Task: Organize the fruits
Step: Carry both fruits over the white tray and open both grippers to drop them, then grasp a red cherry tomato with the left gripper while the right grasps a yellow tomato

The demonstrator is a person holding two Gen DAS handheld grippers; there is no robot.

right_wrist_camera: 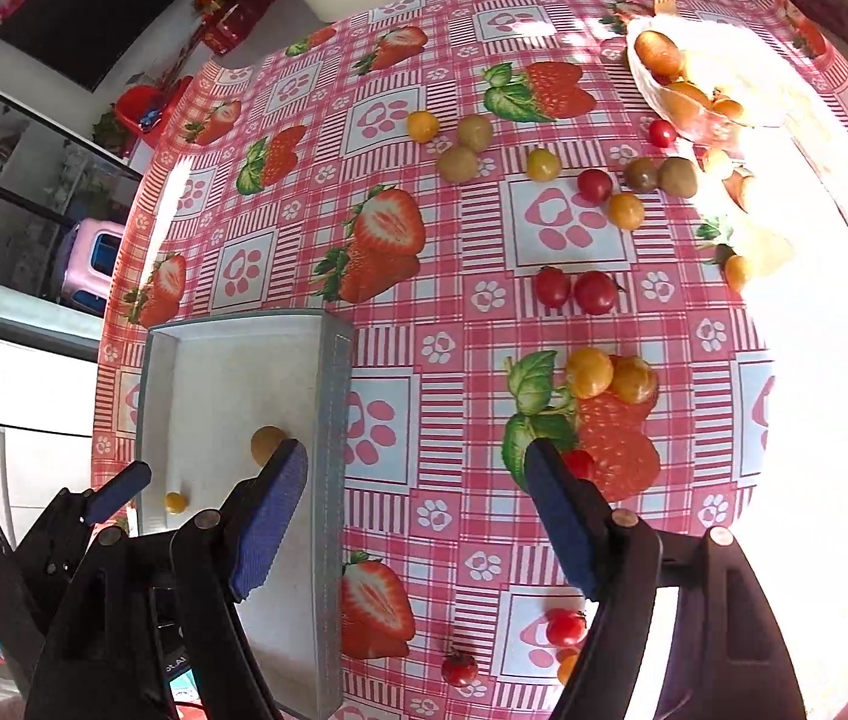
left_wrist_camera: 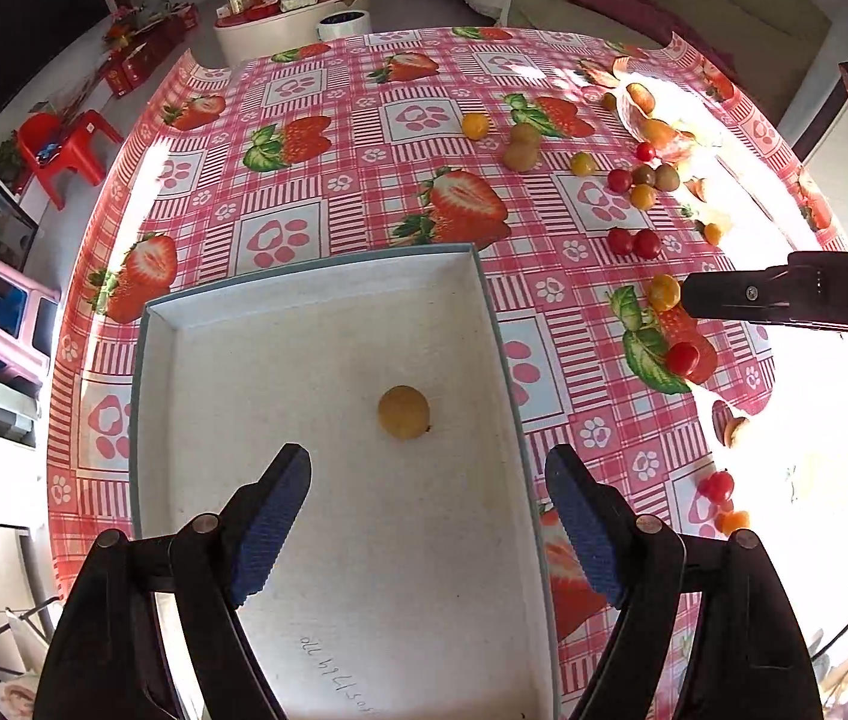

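A white cardboard box (left_wrist_camera: 327,282) with a grey-blue rim lies on the strawberry-print tablecloth; it also shows in the right wrist view (right_wrist_camera: 336,420). One tan round fruit (left_wrist_camera: 403,411) lies inside it, and the right wrist view (right_wrist_camera: 267,441) shows it too, with a small yellow fruit (right_wrist_camera: 176,502) near the box's near end. My left gripper (left_wrist_camera: 427,516) is open and empty above the box. My right gripper (right_wrist_camera: 414,516) is open and empty over the cloth beside the box. Red tomatoes (right_wrist_camera: 595,292) and yellow ones (right_wrist_camera: 589,372) lie scattered ahead.
A glass bowl (right_wrist_camera: 652,84) with orange fruits stands at the far right in glare. Brown-green round fruits (right_wrist_camera: 458,163) lie mid-table. More tomatoes (right_wrist_camera: 565,627) lie near the front edge. The right gripper's finger (left_wrist_camera: 742,294) reaches in from the right in the left wrist view.
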